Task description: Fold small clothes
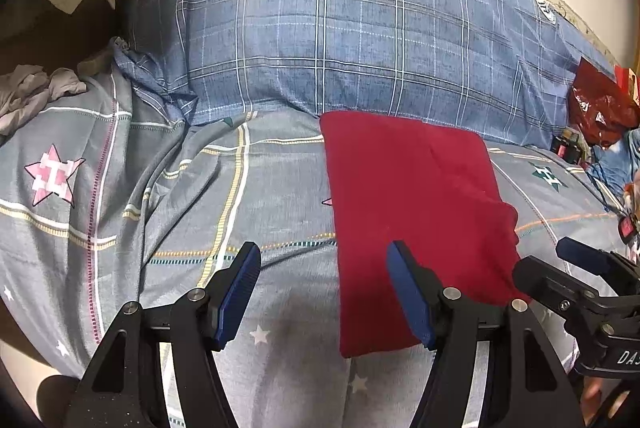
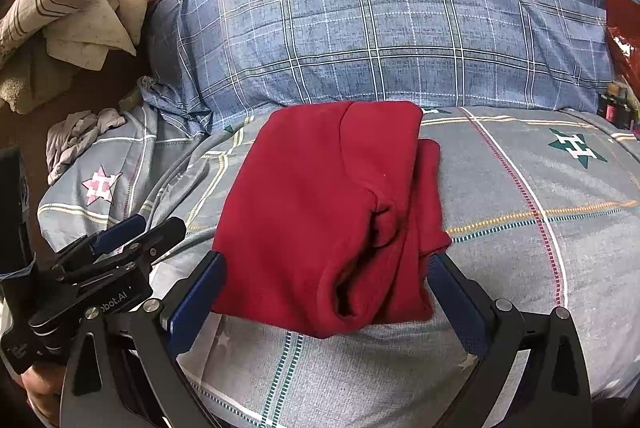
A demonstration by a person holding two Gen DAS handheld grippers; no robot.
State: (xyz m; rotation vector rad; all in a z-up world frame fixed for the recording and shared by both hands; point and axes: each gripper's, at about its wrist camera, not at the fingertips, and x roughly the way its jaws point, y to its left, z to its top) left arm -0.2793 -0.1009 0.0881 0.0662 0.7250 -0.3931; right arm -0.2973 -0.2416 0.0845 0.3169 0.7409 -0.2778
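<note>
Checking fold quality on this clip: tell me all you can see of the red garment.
The red garment is plain, soft knit-looking cloth, folded into a rough rectangle with layered edges and a rumpled pocket of folds at its near right corner. It lies flat on the grey checked bedsheet, its far edge at the blue plaid pillow. Neither hand-held gripper visibly clamps it.

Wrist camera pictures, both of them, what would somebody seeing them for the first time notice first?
The folded red garment stands out at once, lying flat on the grey star-patterned bedsheet in the middle of the bed. Just behind it rises a big blue plaid pillow with a round crest printed near its top. In the foreground, the right gripper has its open fingers on either side of the garment's near edge, while the left gripper hangs open at the garment's left edge.
</note>
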